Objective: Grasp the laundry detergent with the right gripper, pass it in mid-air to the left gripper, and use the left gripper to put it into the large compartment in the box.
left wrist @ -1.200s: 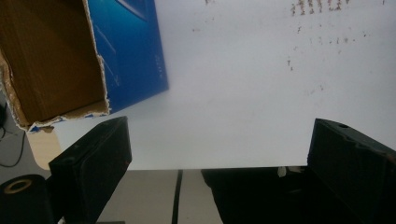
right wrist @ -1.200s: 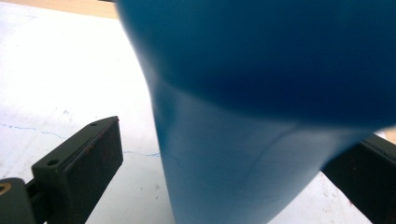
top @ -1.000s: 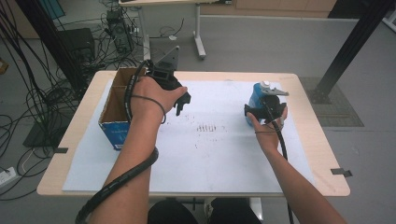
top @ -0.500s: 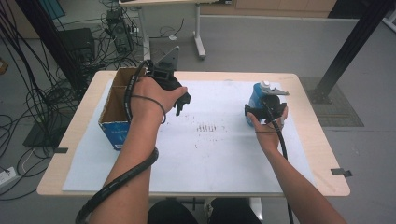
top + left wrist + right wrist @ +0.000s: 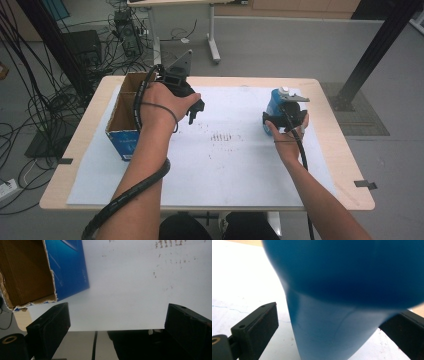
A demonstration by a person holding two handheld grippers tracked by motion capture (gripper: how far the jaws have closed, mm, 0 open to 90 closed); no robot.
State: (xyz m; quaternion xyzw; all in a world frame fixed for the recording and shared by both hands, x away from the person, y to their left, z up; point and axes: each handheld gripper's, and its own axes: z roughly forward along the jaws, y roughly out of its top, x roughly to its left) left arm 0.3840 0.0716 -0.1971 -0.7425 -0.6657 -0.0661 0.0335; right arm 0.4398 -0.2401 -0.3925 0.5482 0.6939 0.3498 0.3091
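Observation:
A blue bottle (image 5: 273, 106) with a white cap (image 5: 284, 91) stands upright on the right side of the white sheet (image 5: 225, 165). My right gripper (image 5: 283, 119) is at its near side. In the right gripper view the bottle (image 5: 342, 302) stands between the jaws of this gripper (image 5: 332, 320), which is open, with a gap at the left jaw. An open cardboard box (image 5: 124, 112) with blue sides stands at the left. My left gripper (image 5: 194, 109) hovers just right of the box, open and holding nothing. Its view (image 5: 117, 315) looks down on the sheet and the box corner (image 5: 67, 267).
The white sheet covers most of the wooden table (image 5: 345, 150) and bears small dark marks (image 5: 225, 136) in the middle. Cables (image 5: 30, 115) and equipment lie on the floor to the left. A black post (image 5: 370, 55) stands beyond the right corner.

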